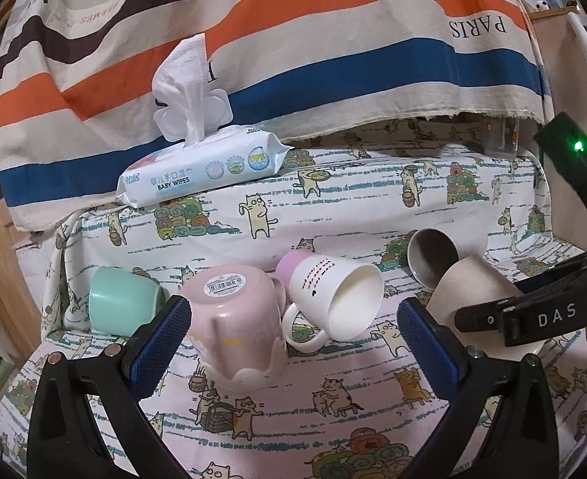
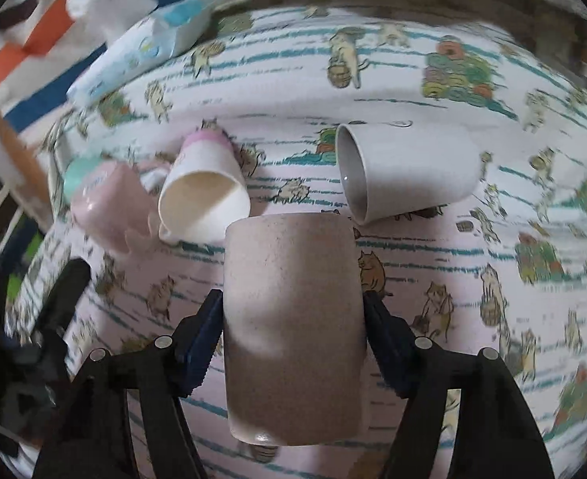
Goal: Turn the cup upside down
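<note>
My right gripper (image 2: 291, 331) is shut on a speckled beige cup (image 2: 293, 319), held above the cloth with its base pointing away from me; it also shows in the left wrist view (image 1: 473, 295) at the right. My left gripper (image 1: 293, 339) is open; its left pad touches or nearly touches a pink cup (image 1: 237, 323) that stands upside down with a barcode sticker on its base. A white mug (image 1: 333, 299) with a lilac base lies on its side beside the pink cup. A grey cup (image 1: 433, 257) lies on its side behind. A mint cup (image 1: 123, 303) lies at the left.
A pack of baby wipes (image 1: 201, 167) with a wipe sticking up sits at the back left on the cat-print cloth (image 1: 333, 419). A striped cloth (image 1: 293, 40) hangs behind. The right gripper's body (image 1: 541, 315) crosses the right edge of the left wrist view.
</note>
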The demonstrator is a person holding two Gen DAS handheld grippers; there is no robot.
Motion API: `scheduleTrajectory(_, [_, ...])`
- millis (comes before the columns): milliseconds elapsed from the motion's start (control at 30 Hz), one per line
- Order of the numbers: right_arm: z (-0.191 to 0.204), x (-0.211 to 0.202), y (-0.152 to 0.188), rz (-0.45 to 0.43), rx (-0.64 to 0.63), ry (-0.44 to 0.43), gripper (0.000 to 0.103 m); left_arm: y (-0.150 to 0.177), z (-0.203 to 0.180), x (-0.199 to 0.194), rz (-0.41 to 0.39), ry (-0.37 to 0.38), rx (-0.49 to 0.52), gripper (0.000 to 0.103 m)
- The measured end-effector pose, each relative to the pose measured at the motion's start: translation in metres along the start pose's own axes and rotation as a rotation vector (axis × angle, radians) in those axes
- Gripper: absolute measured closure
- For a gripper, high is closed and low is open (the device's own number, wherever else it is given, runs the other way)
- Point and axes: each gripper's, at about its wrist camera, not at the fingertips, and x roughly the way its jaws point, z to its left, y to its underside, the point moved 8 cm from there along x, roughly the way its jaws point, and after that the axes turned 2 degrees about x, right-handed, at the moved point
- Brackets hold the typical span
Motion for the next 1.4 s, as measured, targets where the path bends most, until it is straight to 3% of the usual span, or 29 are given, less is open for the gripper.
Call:
scheduleTrajectory(400, [-0.004, 0.015, 0.000, -0.011, 0.129, 0.050, 0.033, 0.004, 0.008, 0.005, 0.026, -0.023, -0.032, 0.000])
scheduleTrajectory(667, [-0.002, -0.004, 0.002, -0.059, 0.091, -0.041, 0.026, 0.004, 0.007, 0.005, 0.024, -0.020, -0.030, 0.000])
scheduleTrajectory(900, [-0.024, -0.045, -0.005, -0.214, 0.017, -0.063, 0.021, 0.005, 0.008, 0.005, 0.026, -0.018, -0.041, 0.000])
scheduleTrajectory(1067, [-0.036, -0.089, -0.010, -0.434, -0.128, 0.018, 0.011, 0.004, 0.008, 0.004, 0.018, -0.016, -0.044, 0.000])
scheduleTrajectory(1133, [-0.041, -0.104, -0.011, -0.529, -0.180, 0.062, 0.000, 0.003, 0.008, 0.002, 0.010, -0.014, -0.042, 0.000])
scheduleTrajectory(1200, [-0.047, -0.116, -0.012, -0.614, -0.202, 0.093, 0.000, 0.001, 0.008, -0.001, -0.009, -0.019, -0.035, 0.000])
scheduleTrajectory(1267, [-0.054, -0.121, -0.013, -0.652, -0.193, 0.101, 0.000, -0.001, 0.008, -0.003, -0.023, -0.021, -0.035, 0.000])
scheduleTrajectory(1400, [-0.071, -0.114, -0.015, -0.630, -0.130, 0.083, 0.000, -0.002, 0.009, -0.005, -0.035, -0.015, -0.038, 0.000])
